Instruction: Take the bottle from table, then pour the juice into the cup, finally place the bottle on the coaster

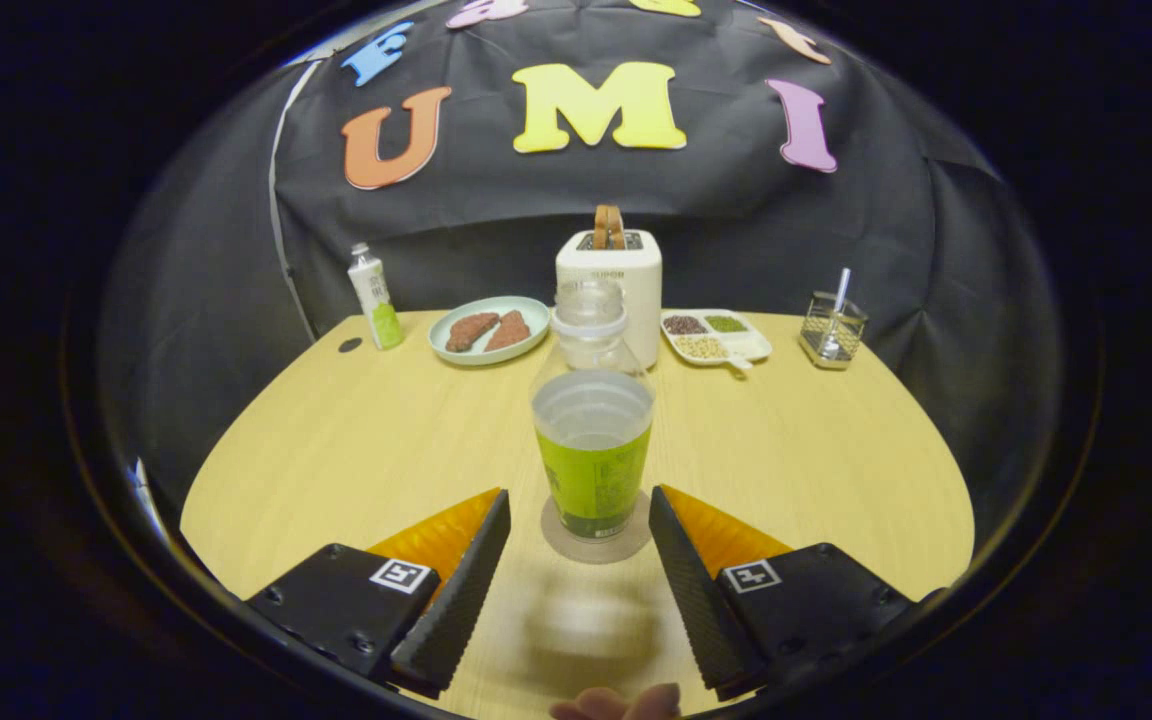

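While the tongs (578,545) stand apart with nothing between their ribbed black pads, the bottle (593,430) rests upright on the round coaster (556,545), just ahead of the fingertips and centred in the gap between them. Neither finger touches it. It is a clear bottle with a green label around its lower half and a wide neck at the top; through the plastic a liquid line shows at about mid-height. Whether a cap sits on the neck cannot be told. The coaster lies flat on the pale wooden worktop (336,450), its rim showing around the bottle's base.

Beyond the bottle, at the far side of the worktop, a white toaster (626,275) stands against the black cloth wall, with a slice of bread poking up from its slot. Left of it lies a pale green plate (536,315) bearing two brown pieces of food, and further left a small white and green bottle (375,297) stands upright near the far left edge, a small dark disc beside it. Right of the toaster sits a white divided tray (751,348) with dark, green and pale grains in separate compartments, and further right a clear square holder (833,328) with a white stick rising out of it.

At the near edge, between the tongs' bodies, fingertips (621,703) of a person's hand just show.
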`<state>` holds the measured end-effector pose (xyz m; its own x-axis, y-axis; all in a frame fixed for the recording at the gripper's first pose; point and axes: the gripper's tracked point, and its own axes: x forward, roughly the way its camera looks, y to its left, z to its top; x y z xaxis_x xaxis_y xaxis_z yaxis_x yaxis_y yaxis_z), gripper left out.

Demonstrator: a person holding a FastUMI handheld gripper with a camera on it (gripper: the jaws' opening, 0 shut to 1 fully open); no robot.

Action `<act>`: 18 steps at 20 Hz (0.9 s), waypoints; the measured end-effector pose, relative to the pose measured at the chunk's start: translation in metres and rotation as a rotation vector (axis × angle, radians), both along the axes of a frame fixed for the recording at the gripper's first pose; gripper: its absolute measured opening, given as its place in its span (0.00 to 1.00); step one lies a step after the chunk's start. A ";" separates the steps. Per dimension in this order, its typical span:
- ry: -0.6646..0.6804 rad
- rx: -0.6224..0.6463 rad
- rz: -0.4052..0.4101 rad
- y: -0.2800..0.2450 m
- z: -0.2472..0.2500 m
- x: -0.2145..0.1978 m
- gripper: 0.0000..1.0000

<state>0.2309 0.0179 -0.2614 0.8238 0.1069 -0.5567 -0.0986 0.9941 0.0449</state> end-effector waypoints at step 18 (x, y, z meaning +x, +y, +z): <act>-0.311 0.029 -0.113 0.057 0.164 -0.183 1.00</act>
<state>0.0484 0.0749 -0.0979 0.9614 0.0170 -0.2747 -0.0010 0.9983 0.0582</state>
